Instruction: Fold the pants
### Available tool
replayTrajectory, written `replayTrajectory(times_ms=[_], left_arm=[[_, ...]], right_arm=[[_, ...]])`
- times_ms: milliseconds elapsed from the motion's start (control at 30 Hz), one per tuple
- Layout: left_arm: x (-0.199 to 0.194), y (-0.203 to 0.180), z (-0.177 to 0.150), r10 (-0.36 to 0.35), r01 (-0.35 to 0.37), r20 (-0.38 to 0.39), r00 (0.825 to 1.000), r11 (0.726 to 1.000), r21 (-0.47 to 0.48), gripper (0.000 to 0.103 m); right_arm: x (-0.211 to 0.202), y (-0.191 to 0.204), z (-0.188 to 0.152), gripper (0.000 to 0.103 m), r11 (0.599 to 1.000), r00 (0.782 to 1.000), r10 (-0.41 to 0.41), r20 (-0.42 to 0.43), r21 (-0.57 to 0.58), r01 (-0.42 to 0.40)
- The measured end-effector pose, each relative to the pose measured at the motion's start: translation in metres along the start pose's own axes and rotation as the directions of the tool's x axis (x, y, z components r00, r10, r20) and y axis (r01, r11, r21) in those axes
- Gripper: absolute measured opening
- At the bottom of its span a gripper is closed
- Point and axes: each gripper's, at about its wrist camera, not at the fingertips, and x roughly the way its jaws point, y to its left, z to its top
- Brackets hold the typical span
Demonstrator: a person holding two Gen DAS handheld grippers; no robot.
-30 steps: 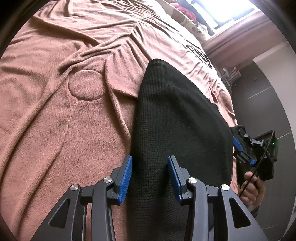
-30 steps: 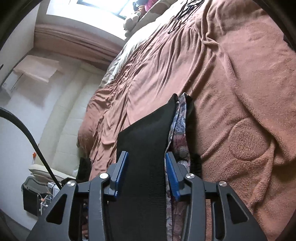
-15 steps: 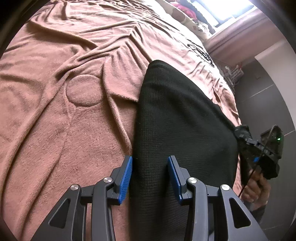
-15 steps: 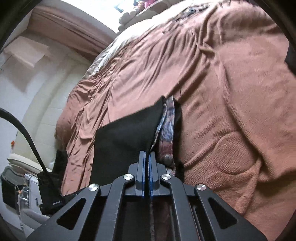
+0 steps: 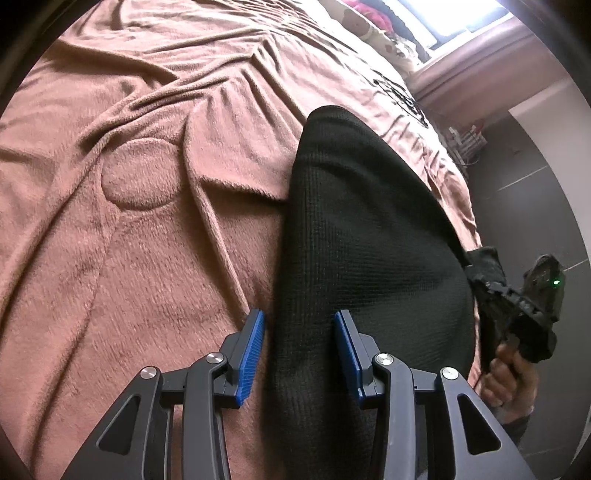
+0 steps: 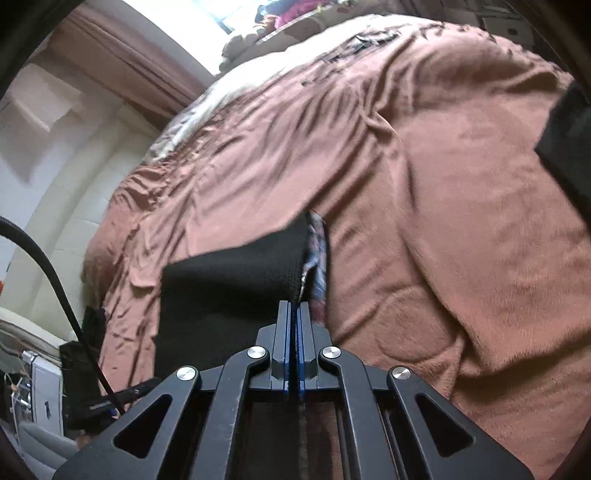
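Black knit pants [image 5: 362, 229] lie on a brown blanket [image 5: 129, 240] on a bed. My left gripper [image 5: 299, 343] is open, its blue pads on either side of the pants' near edge. My right gripper [image 6: 294, 317] is shut on the pants [image 6: 236, 280] at an edge and lifts it, showing a patterned inner lining [image 6: 317, 243]. The right gripper also shows in the left wrist view [image 5: 517, 299], at the pants' right corner, held by a hand.
The blanket [image 6: 443, 184] is wrinkled and covers the bed. Pillows and a bright window [image 5: 461, 18] are at the far end. A black cable [image 6: 48, 266] and dark gear sit left of the bed. A dark item [image 6: 569, 140] lies at the right edge.
My right gripper has closed on the pants' edge and pulled it up and back. The pants cloth has shifted slightly. My left gripper stays open in place.
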Motion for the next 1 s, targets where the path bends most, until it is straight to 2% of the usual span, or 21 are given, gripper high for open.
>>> replayTrajectory(times_ms=[467,500,567,600,633,667,733,867,900,933,1000], left_arm=[[-0.02,0.0,-0.047,-0.057,0.058,-0.052,0.997,0.998,0.015,0.042],[-0.02,-0.001,-0.05,-0.059,0.06,-0.054,0.997,0.998,0.019,0.042],[-0.022,-0.002,-0.055,-0.065,0.066,-0.058,0.996,0.998,0.02,0.042],[-0.024,-0.002,-0.058,-0.068,0.07,-0.062,0.996,0.997,0.019,0.042],[-0.024,-0.003,-0.061,-0.07,0.072,-0.063,0.996,0.997,0.019,0.042],[-0.025,-0.003,-0.063,-0.073,0.074,-0.064,0.995,0.997,0.018,0.042],[-0.026,-0.004,-0.07,-0.076,0.078,-0.071,0.995,0.997,0.019,0.042],[-0.027,-0.008,-0.078,-0.08,0.083,-0.094,0.992,0.996,0.03,0.042],[-0.028,-0.008,-0.079,-0.077,0.081,-0.1,0.992,0.996,0.035,0.042],[-0.028,-0.01,-0.079,-0.073,0.078,-0.102,0.992,0.996,0.041,0.042],[-0.03,-0.013,-0.077,-0.061,0.068,-0.107,0.992,0.996,0.059,0.042]], right_arm=[[-0.009,-0.004,-0.008,0.002,0.998,0.999,0.049,0.013,0.032,-0.049],[-0.01,-0.003,-0.009,0.007,0.998,0.998,0.054,0.009,0.023,-0.054],[-0.014,-0.002,-0.012,0.029,0.998,0.998,0.069,0.01,0.013,-0.069],[-0.015,-0.002,-0.012,0.052,0.997,0.997,0.073,0.017,0.01,-0.073],[-0.019,-0.002,-0.013,0.067,0.997,0.997,0.074,0.035,0.004,-0.074],[-0.023,-0.001,-0.014,0.069,0.997,0.996,0.075,0.051,-0.004,-0.075],[-0.022,0.0,-0.017,0.069,0.996,0.996,0.085,0.038,-0.021,-0.084],[-0.001,0.005,-0.022,0.068,0.997,0.998,0.036,-0.041,-0.067,-0.039],[0.004,0.008,-0.022,0.059,0.997,0.998,0.022,-0.05,-0.073,-0.026],[0.009,0.009,-0.023,0.045,0.997,0.998,0.009,-0.063,-0.079,-0.014],[0.015,0.002,-0.022,0.042,0.999,0.998,0.024,-0.058,-0.031,-0.026]])
